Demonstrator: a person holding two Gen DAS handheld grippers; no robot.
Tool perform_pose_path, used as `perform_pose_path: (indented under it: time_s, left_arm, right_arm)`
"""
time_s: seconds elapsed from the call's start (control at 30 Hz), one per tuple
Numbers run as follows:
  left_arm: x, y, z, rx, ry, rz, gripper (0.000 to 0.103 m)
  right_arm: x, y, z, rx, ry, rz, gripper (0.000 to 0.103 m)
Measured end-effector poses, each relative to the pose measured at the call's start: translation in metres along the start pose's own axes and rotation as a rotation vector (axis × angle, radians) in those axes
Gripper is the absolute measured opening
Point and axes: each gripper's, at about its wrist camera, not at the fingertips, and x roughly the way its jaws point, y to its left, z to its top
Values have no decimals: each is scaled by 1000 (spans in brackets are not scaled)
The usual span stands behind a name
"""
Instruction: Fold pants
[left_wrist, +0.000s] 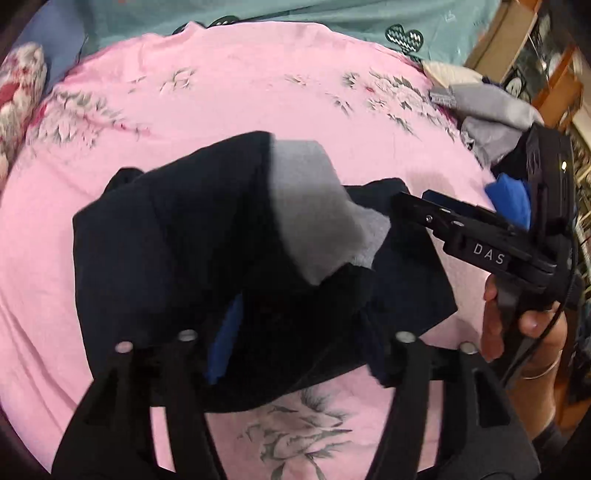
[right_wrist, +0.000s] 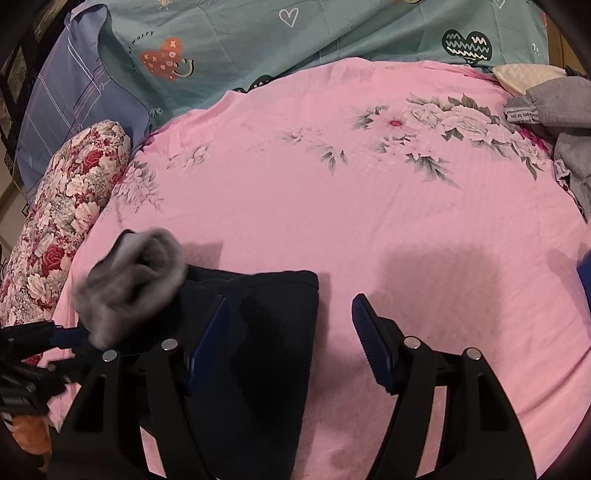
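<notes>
Dark navy pants (left_wrist: 177, 236) with a grey fleece lining (left_wrist: 314, 206) lie bunched on the pink floral bedsheet (left_wrist: 229, 96). In the left wrist view the cloth drapes over my left gripper (left_wrist: 295, 354); its jaws stand apart with one blue pad (left_wrist: 221, 347) showing, the other hidden by cloth. My right gripper (right_wrist: 290, 339) is open and empty, its left pad over the folded pants (right_wrist: 266, 332), its right pad (right_wrist: 369, 339) over bare sheet. The right gripper also shows in the left wrist view (left_wrist: 413, 205), at the pants' right edge.
A floral bolster (right_wrist: 62, 221) lies at the left. A blue pillow (right_wrist: 70, 96) and teal heart-print bedding (right_wrist: 295, 33) lie at the back. Grey clothes (right_wrist: 565, 122) are piled at the right edge of the bed.
</notes>
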Motion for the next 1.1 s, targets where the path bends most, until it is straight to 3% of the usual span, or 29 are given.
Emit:
perform_pose_path:
  time_s: [0.03, 0.07, 0.2, 0.33, 0.4, 0.5, 0.67, 0.83, 0.93, 1.1]
  left_arm:
    - [-6, 0, 0, -3, -12, -21, 83]
    - [-19, 3, -2, -17, -34, -55, 84]
    - [-66, 31, -5, -89, -147, -50, 91]
    - [-81, 71, -8, -196, -228, 60, 93]
    - [-65, 91, -9, -268, -191, 153, 93]
    - [-36, 106, -15, -308, -129, 207, 93]
    - [4, 111, -34, -332, -23, 176, 94]
    - [4, 112, -34, -334, -18, 163, 94]
    - [3, 110, -35, -328, -26, 176, 94]
    - [1, 106, -37, -312, -25, 202, 94]
  right_arm:
    - [1, 1, 0, -9, 4, 0, 69]
    - [0, 2, -1, -13, 0, 1, 69]
    - [-14, 3, 1, 0, -68, 44, 69]
    - [-17, 11, 3, 22, -60, 136, 83]
    - [-13, 18, 2, 12, -47, 148, 83]
    - [-4, 26, 1, -11, -19, 134, 83]
    - [-1, 24, 1, 4, -8, 158, 83]
    - [-6, 34, 12, 63, 82, 256, 83]
    - [-9, 44, 21, 103, 106, 306, 91]
    - [9, 68, 29, 120, 206, 310, 92]
